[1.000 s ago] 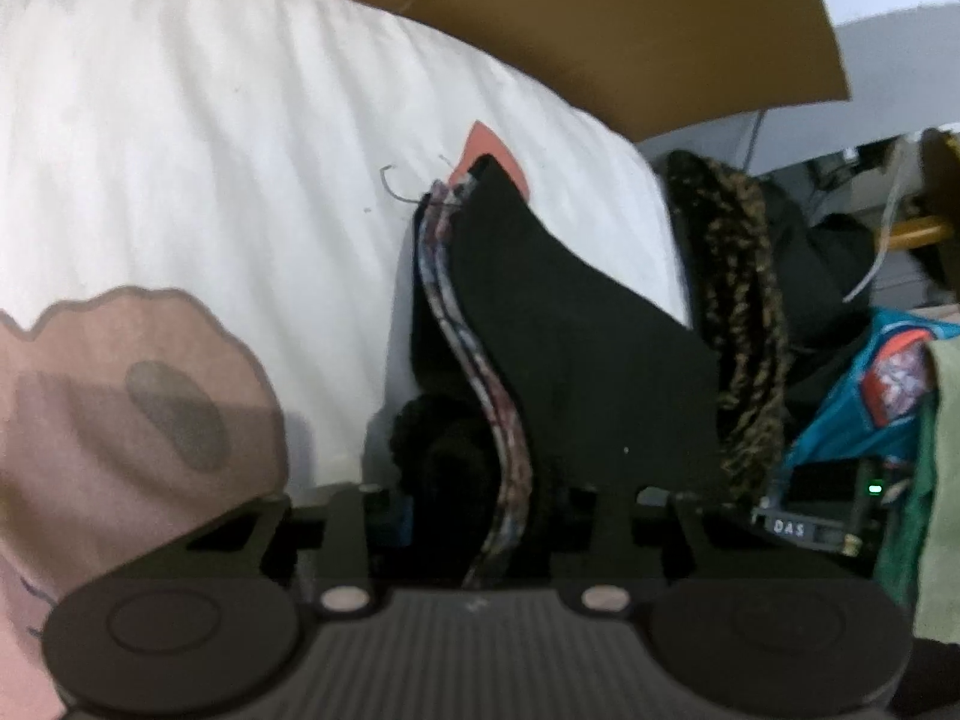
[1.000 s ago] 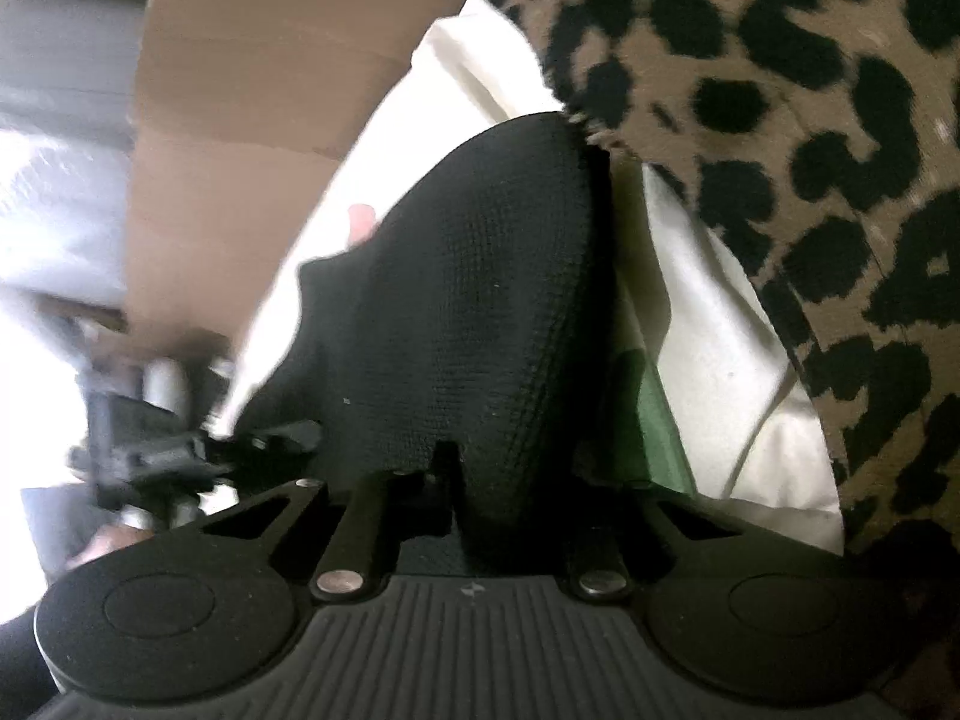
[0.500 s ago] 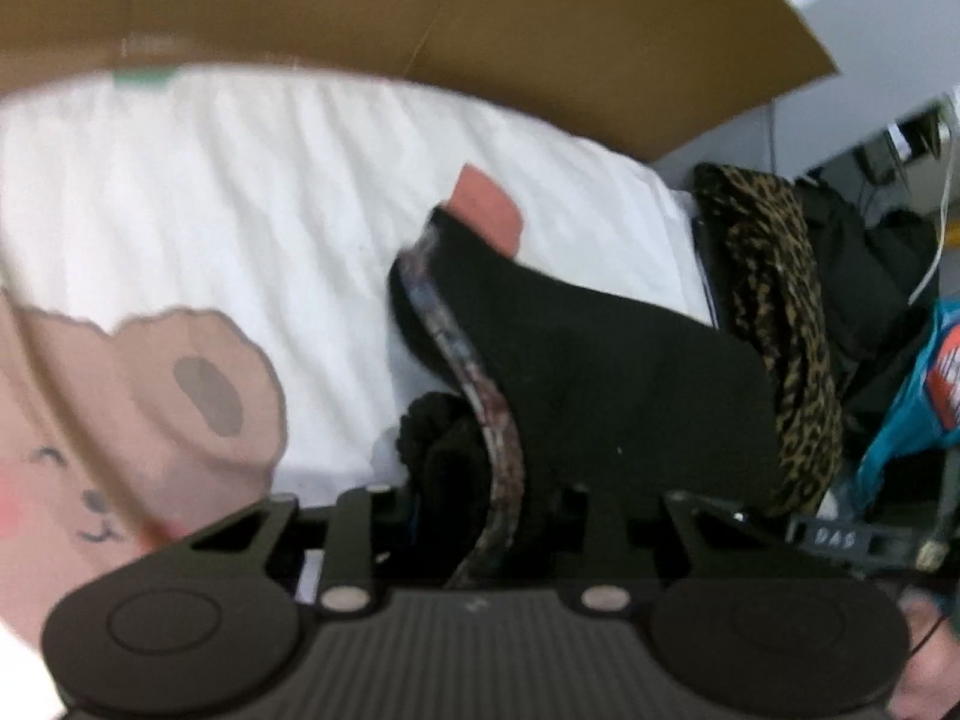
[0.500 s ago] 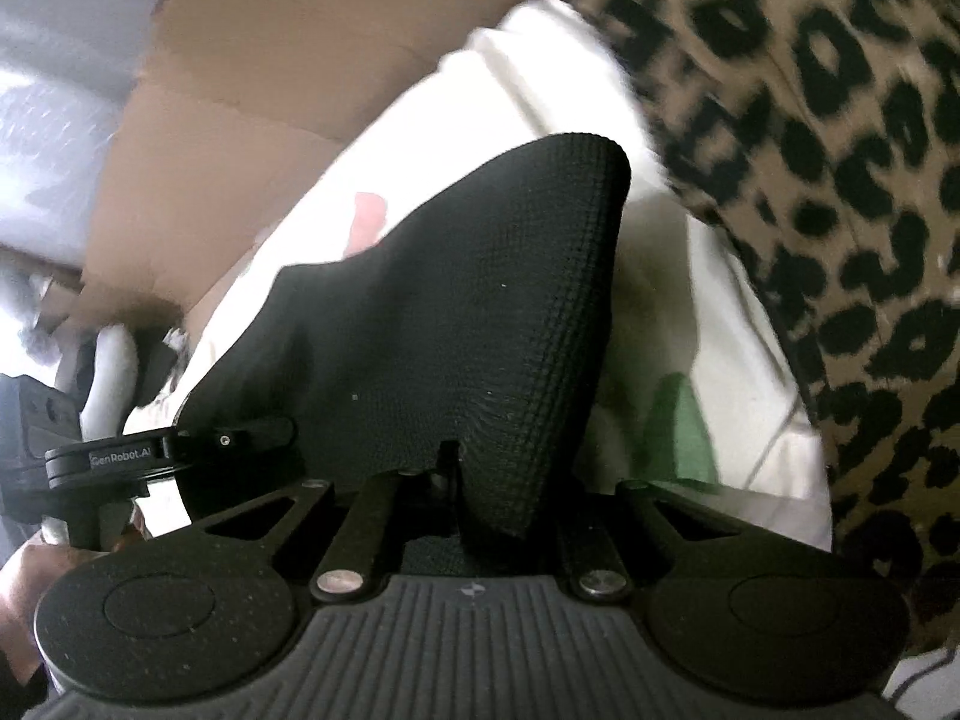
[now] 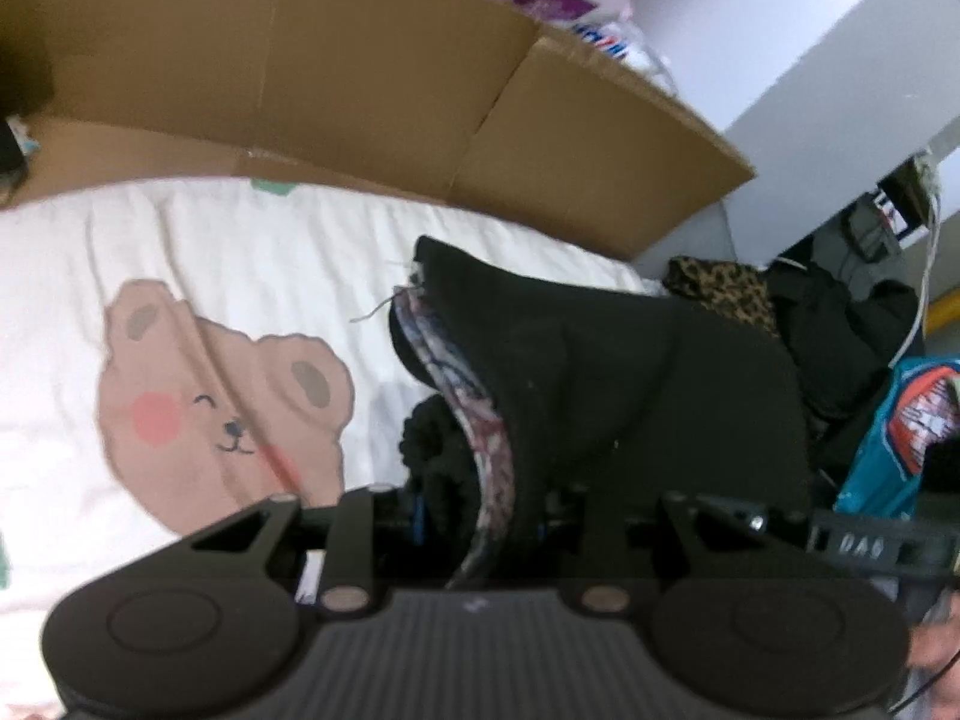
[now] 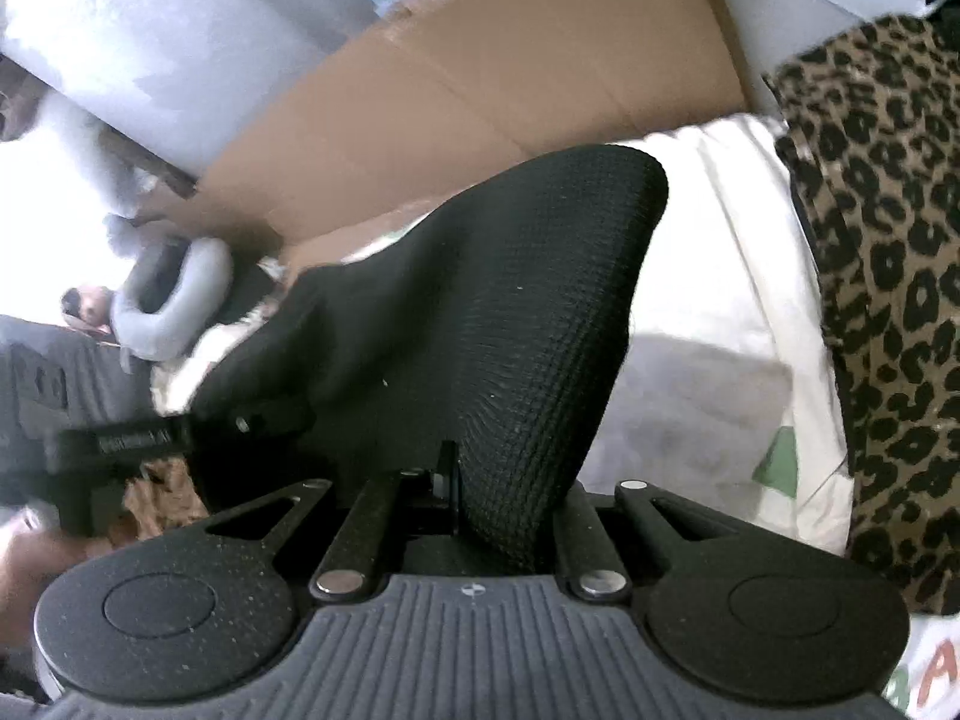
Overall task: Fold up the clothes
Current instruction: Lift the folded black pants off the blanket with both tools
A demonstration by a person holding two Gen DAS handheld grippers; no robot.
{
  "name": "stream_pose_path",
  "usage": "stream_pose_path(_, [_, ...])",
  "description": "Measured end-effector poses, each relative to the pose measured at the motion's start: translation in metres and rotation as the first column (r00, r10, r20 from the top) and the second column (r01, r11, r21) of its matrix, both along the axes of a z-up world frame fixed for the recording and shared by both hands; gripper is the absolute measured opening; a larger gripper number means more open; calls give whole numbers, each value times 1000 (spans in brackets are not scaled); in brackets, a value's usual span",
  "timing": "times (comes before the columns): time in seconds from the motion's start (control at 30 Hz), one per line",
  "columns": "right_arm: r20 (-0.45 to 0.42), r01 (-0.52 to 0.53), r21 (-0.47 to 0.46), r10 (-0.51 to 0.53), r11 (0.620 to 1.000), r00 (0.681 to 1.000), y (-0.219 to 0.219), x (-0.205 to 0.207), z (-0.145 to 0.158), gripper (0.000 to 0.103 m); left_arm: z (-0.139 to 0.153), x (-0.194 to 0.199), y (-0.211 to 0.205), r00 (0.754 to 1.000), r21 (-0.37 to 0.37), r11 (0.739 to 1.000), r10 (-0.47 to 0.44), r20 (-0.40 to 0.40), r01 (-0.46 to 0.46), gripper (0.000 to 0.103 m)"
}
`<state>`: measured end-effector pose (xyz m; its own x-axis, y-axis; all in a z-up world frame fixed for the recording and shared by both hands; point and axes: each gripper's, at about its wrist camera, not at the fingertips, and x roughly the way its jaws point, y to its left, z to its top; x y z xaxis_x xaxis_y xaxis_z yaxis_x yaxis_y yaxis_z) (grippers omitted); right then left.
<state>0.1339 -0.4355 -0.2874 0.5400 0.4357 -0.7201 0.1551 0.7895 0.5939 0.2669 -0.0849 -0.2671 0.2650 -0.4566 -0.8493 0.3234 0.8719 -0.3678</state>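
Note:
A black knit garment with a patterned inner band hangs between both grippers above a white bedsheet printed with a brown bear. My left gripper is shut on its banded edge. My right gripper is shut on another part of the same black cloth. The fingertips of both are hidden by the fabric. The left gripper also shows in the right wrist view at the left, and the right gripper shows in the left wrist view.
A brown cardboard sheet stands behind the bed. A leopard-print garment lies to the right of the sheet, next to dark clothes and a teal printed garment. A grey curved object lies far left.
Both grippers have pulled back and up with the black garment, away from the sheet. More of the bear print and the cardboard has come into view.

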Motion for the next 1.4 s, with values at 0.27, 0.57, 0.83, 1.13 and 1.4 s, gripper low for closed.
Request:
stream_pose_path(0.27, [167, -50, -64, 60, 997, 984, 1, -15, 121, 8, 119, -12, 14, 991, -58, 998, 42, 130, -35, 32])
stream_pose_path(0.57, [310, 26, -65, -4, 998, 951, 15, -5, 261, 8, 254, -24, 14, 953, -139, 989, 82, 291, -43, 32])
stream_pose_path(0.83, [401, 44, -123, 9, 991, 916, 19, -16, 362, 8, 343, -49, 1, 924, -174, 983, 115, 365, -53, 32])
stream_pose_path(1.13, [414, 38, -196, 47, 980, 909, 13, -57, 416, 8, 373, -88, -16, 925, -230, 972, 133, 357, -51, 32])
stream_pose_path(1.4, [398, 55, -260, 55, 964, 916, -22, -77, 434, 8, 354, -87, -50, 947, -316, 949, 106, 303, -6, 32])
